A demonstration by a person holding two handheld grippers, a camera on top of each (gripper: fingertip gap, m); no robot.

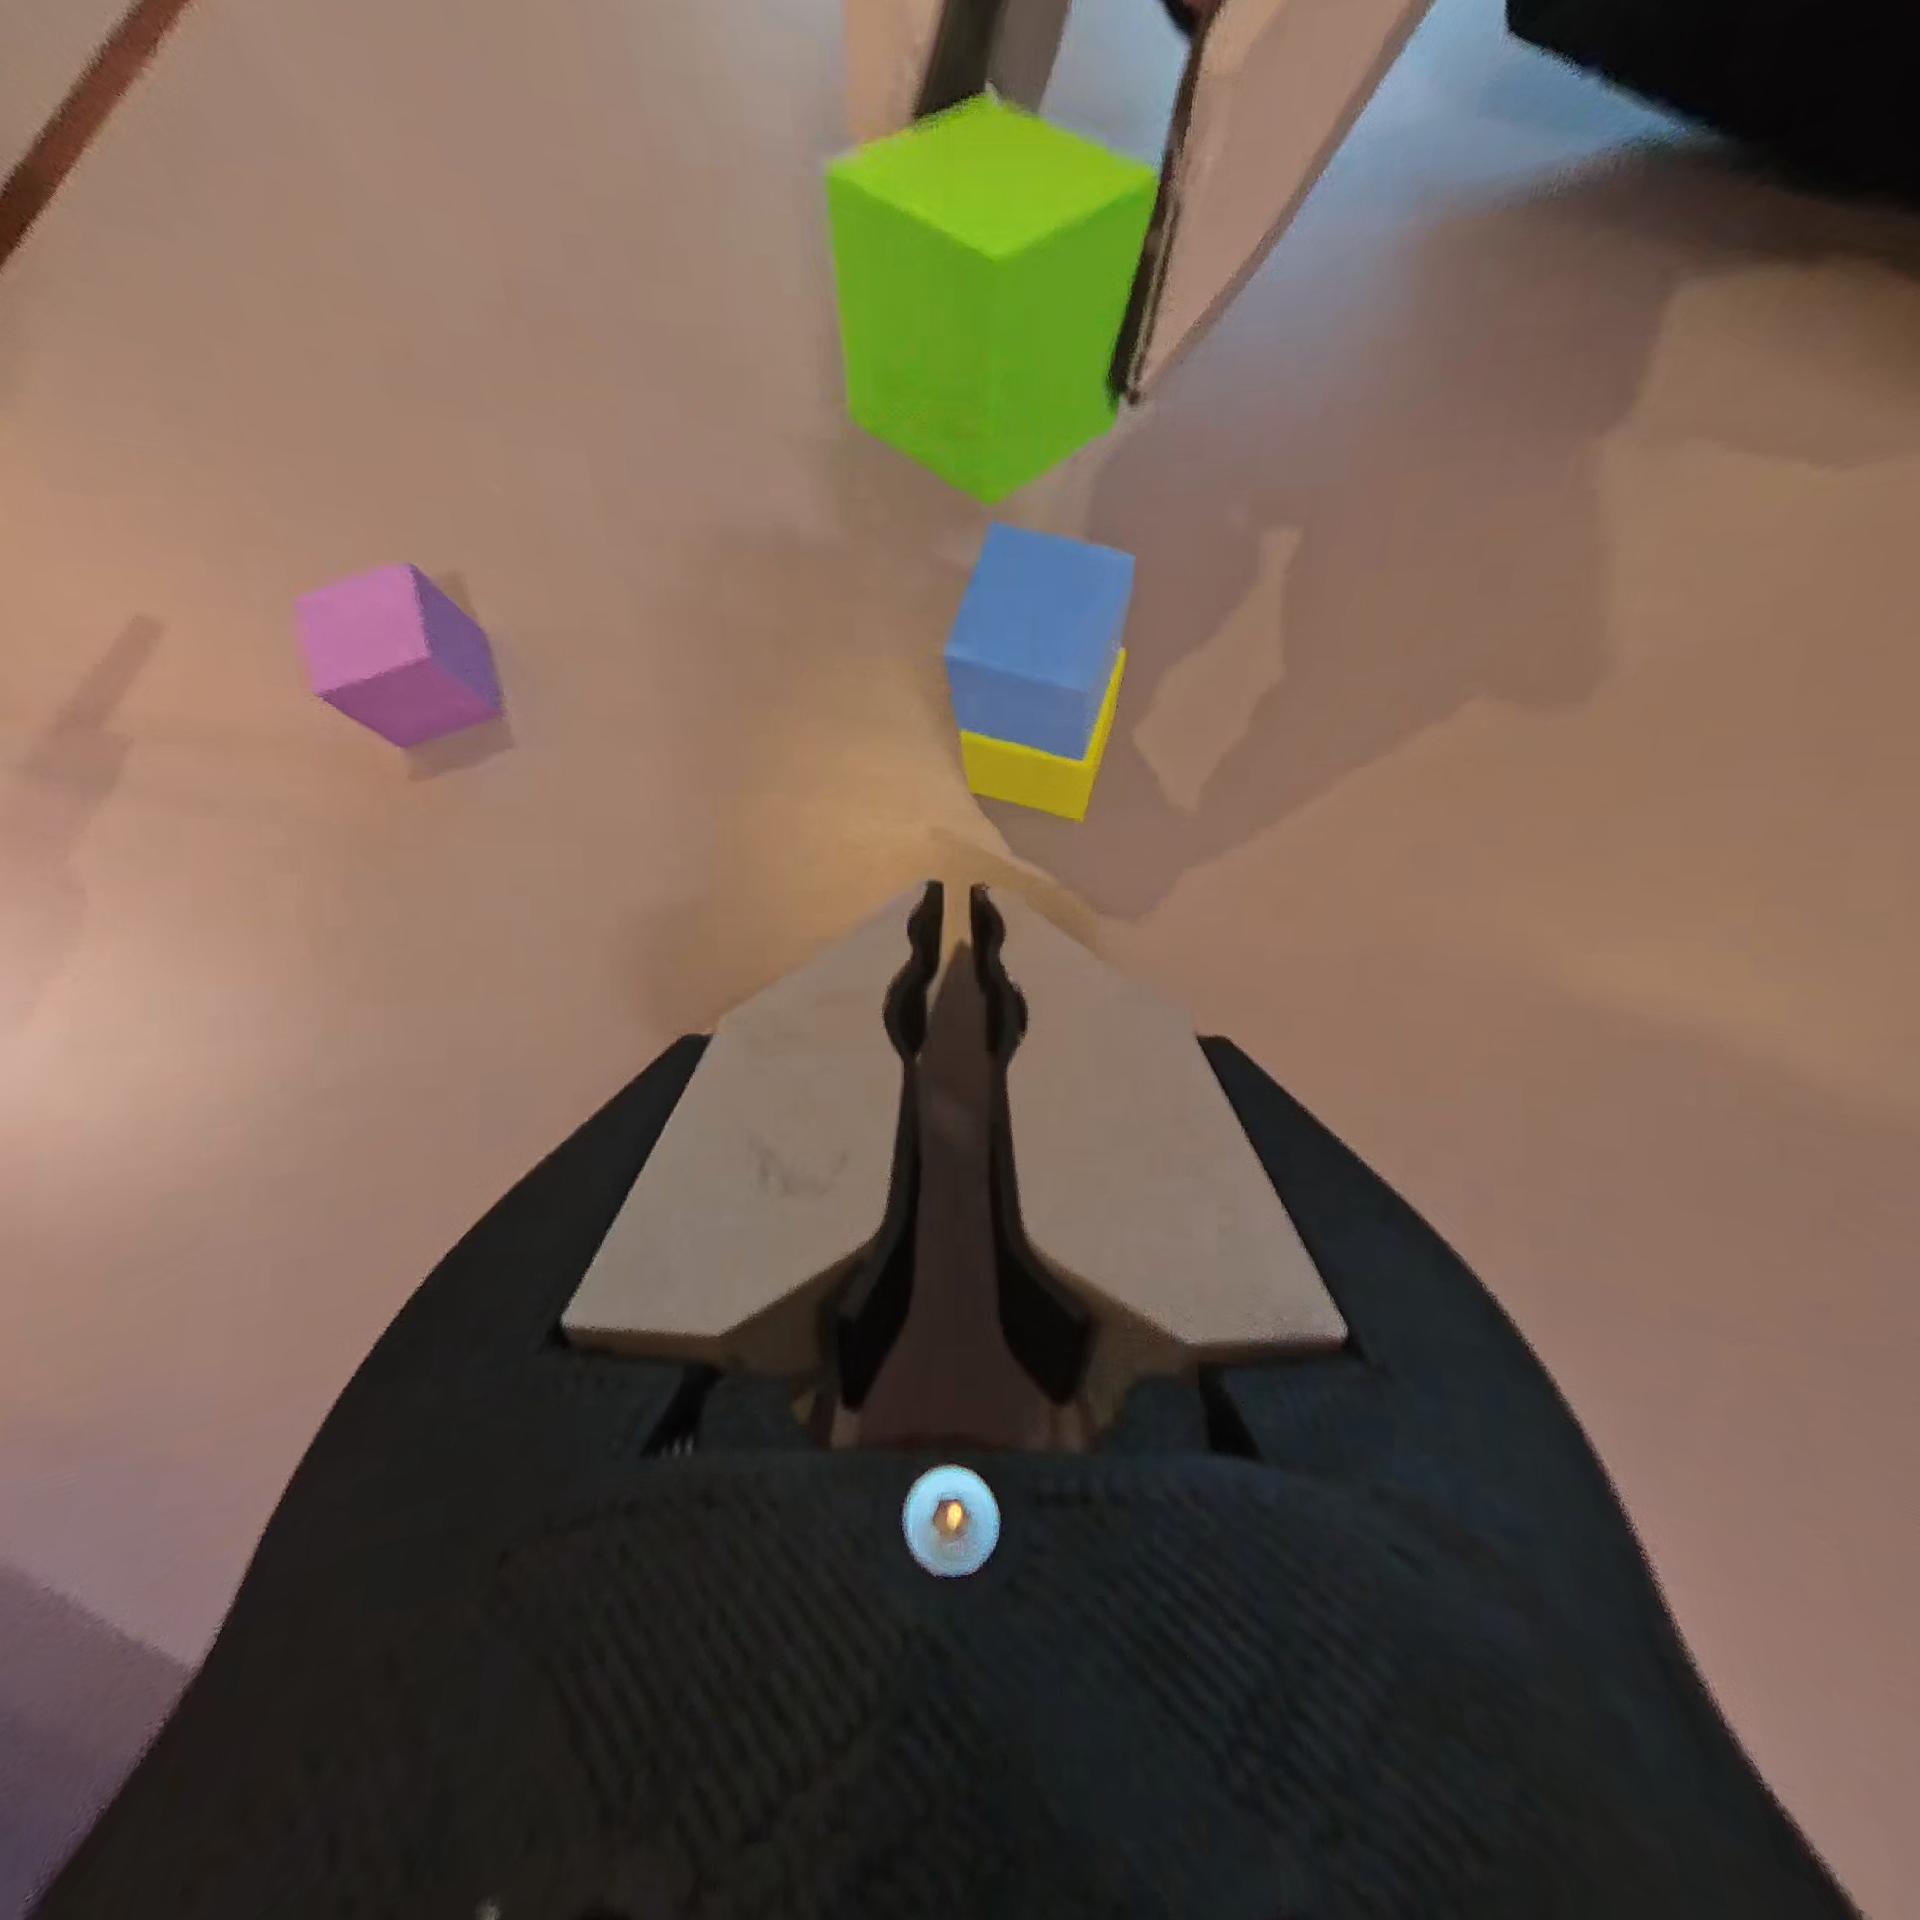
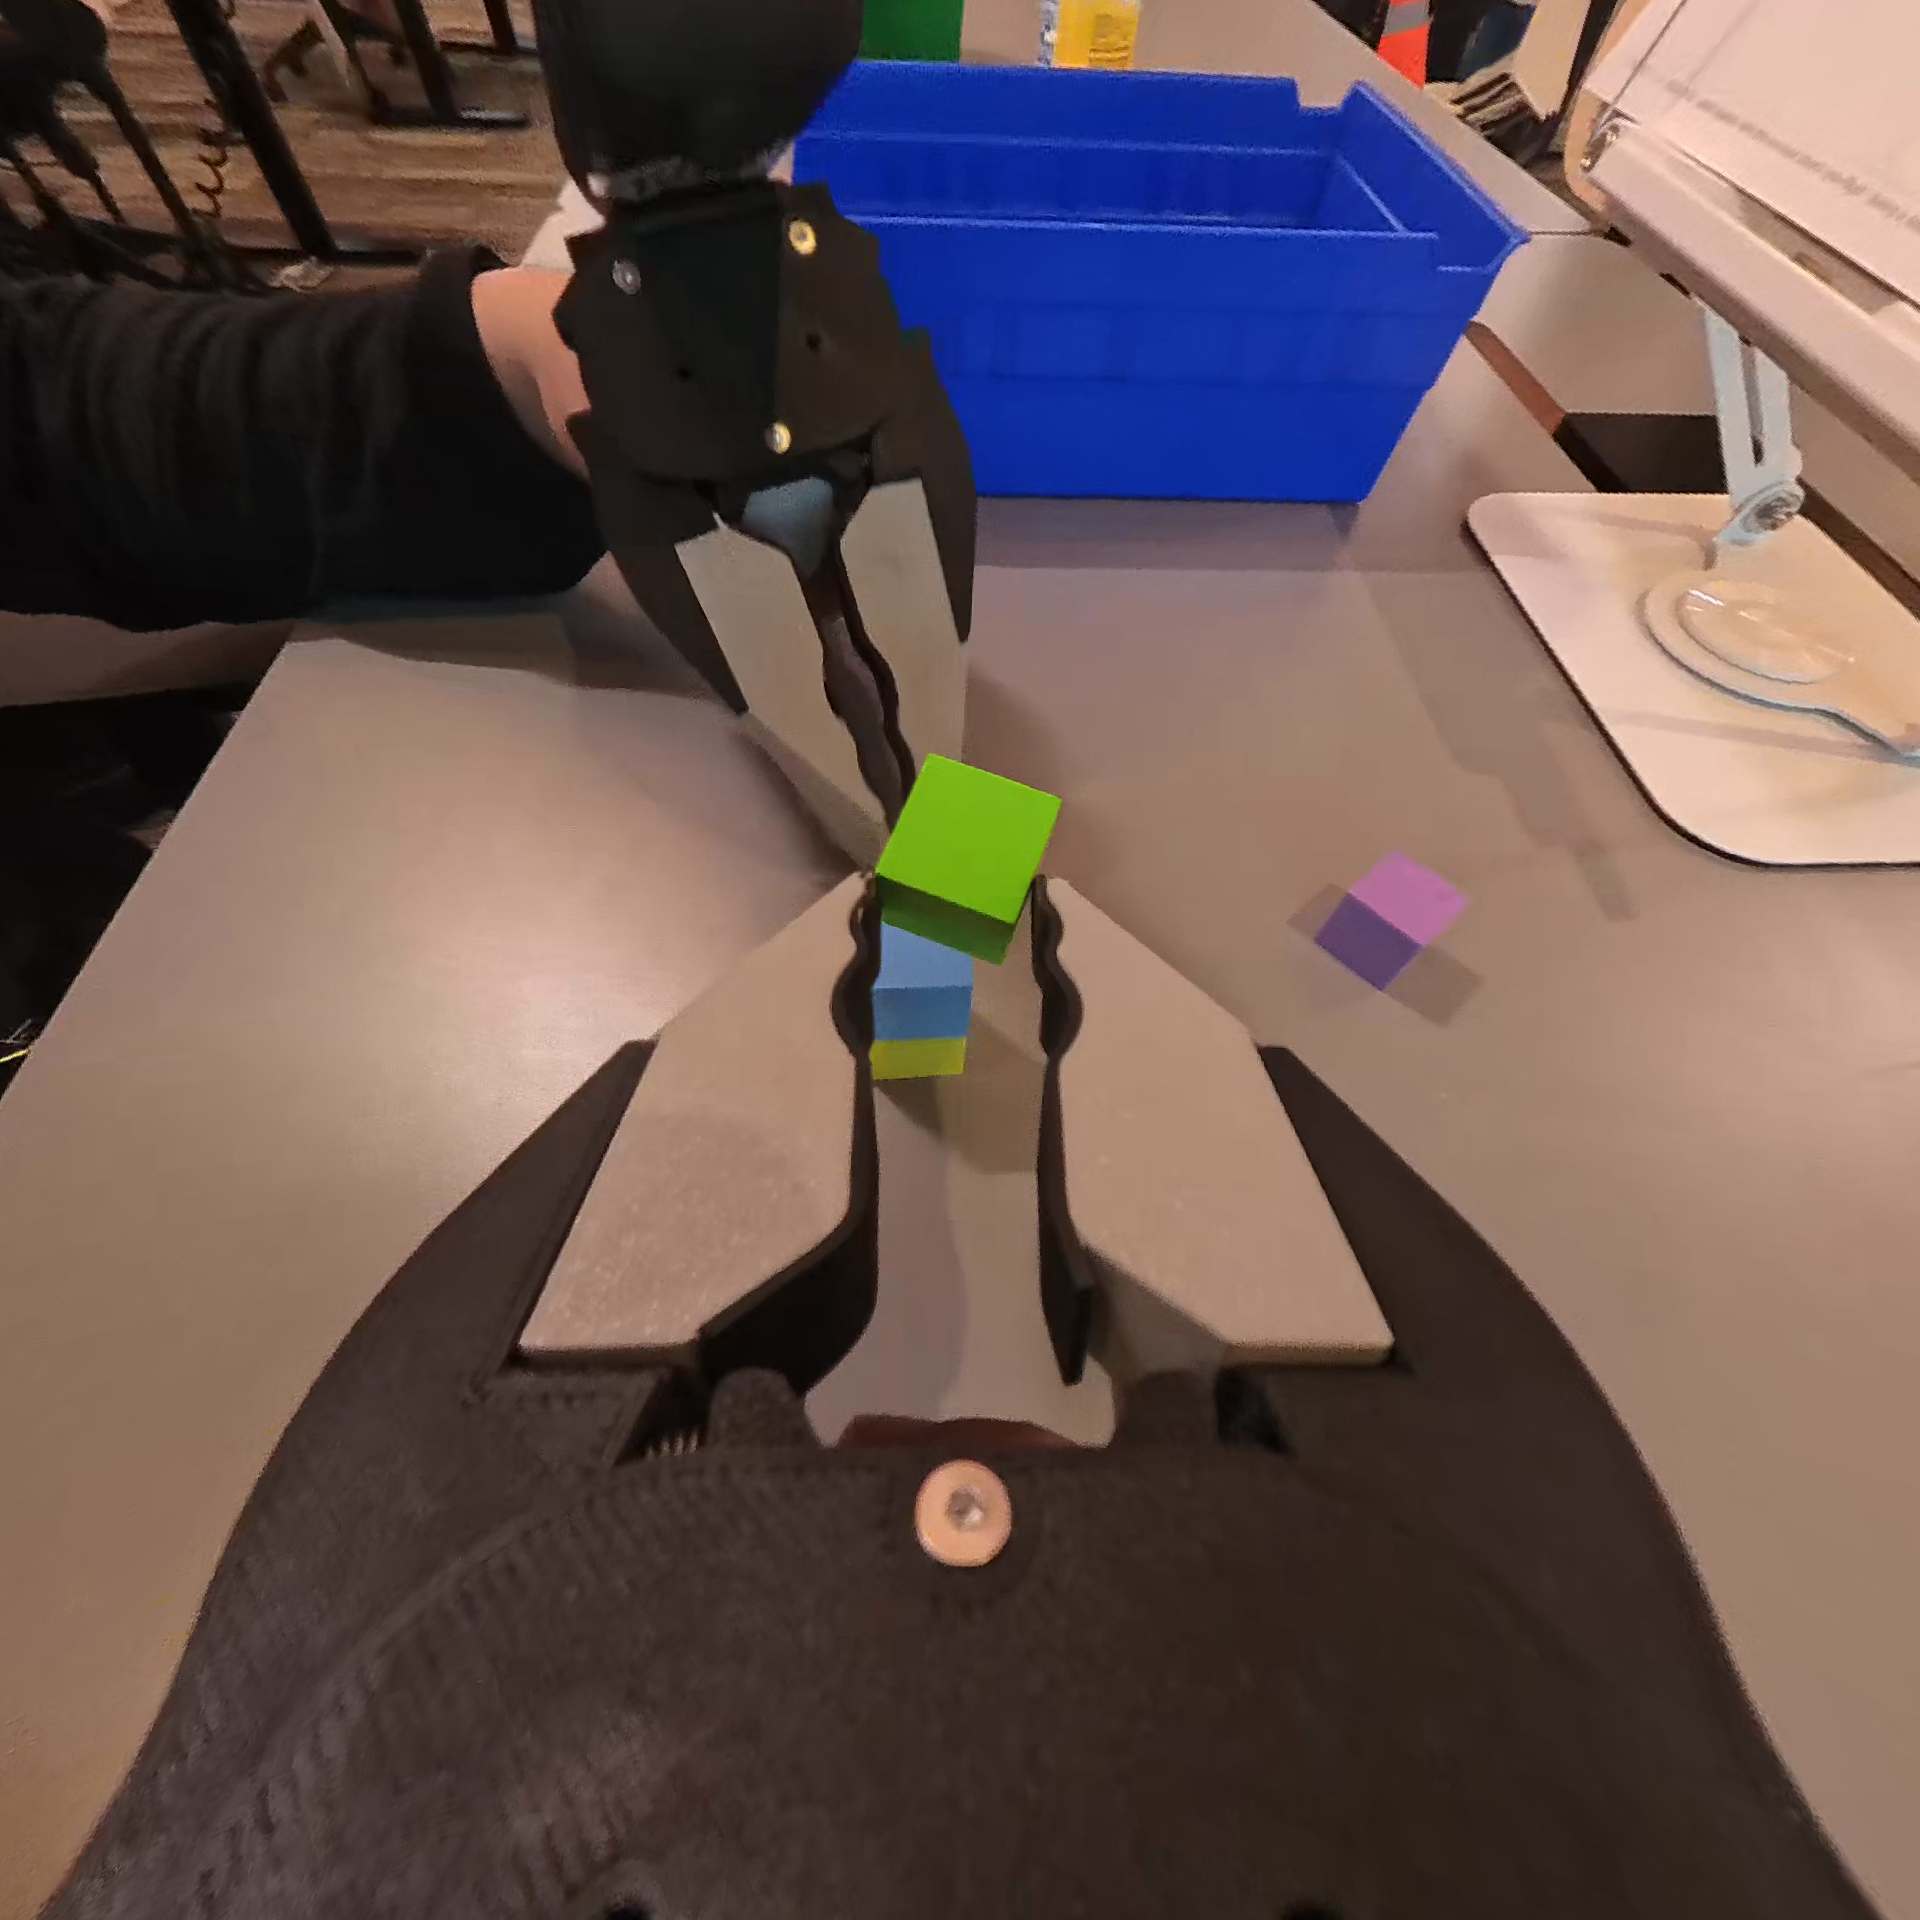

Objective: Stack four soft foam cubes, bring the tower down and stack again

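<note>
Four cubes share a grey table: the right gripper grips the tilted green cube over blue cube on yellow cube. Left gripper hangs clenched, empty. Purple cube lies apart rightward on bare tabletop, a blue bin behind.

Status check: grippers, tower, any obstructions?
Right gripper shut on green cube, tilted above blue cube on yellow cube. Left gripper shut, empty. Purple cube loose, clear of tower.
</note>
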